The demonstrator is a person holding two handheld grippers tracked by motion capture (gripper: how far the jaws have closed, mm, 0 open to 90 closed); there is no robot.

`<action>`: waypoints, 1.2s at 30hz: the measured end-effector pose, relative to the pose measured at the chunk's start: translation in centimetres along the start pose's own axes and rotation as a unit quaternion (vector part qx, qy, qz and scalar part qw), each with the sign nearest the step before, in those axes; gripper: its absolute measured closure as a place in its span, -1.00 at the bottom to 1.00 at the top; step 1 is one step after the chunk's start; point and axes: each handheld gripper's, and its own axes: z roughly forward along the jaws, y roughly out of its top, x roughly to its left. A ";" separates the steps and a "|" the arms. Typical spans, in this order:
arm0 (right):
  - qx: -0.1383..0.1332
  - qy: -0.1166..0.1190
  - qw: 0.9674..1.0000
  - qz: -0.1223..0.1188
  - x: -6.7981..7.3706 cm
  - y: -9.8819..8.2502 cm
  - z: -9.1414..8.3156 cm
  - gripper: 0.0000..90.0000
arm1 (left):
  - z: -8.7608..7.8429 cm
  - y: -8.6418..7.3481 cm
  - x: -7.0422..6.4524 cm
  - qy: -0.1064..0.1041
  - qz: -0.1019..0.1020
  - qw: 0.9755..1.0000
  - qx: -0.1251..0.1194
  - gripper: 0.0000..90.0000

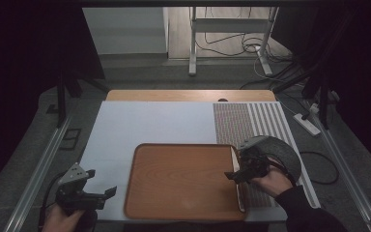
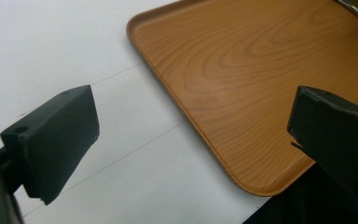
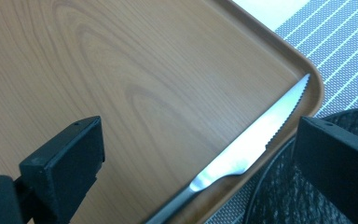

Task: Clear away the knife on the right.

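Observation:
A wooden tray [image 1: 183,181] lies on the white table cover near the front edge. A steel knife [image 3: 256,140] with a serrated blade rests along the tray's right rim, tip pointing away, and shows in the high view as a pale strip [image 1: 241,193]. My right gripper [image 1: 235,166] hangs open over that rim, and the knife passes between its jaws [image 3: 200,149] untouched. My left gripper [image 1: 101,182] is open with nothing in it, just off the tray's left front corner [image 2: 261,70], over the white cover [image 2: 196,121].
A dark round woven mat or dish [image 1: 280,152] sits right of the tray, under my right hand. It lies on a striped placemat [image 1: 251,121]. Beyond the table are a desk frame and cables on the floor.

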 end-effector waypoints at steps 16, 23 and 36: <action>-0.009 -0.020 1.000 0.007 0.1 -1.4 -0.9 -1.00 | 0.0 0.0 0.0 0.000 0.000 1.000 0.001 -0.95; -0.015 -0.029 0.999 0.008 0.0 -1.9 -1.5 -1.00 | 0.0 0.0 0.0 0.000 -0.001 1.000 0.001 -0.96; -0.034 -0.051 0.998 0.029 -0.2 -3.4 -3.2 -1.00 | 0.1 0.0 0.0 0.000 -0.002 1.000 0.002 -0.96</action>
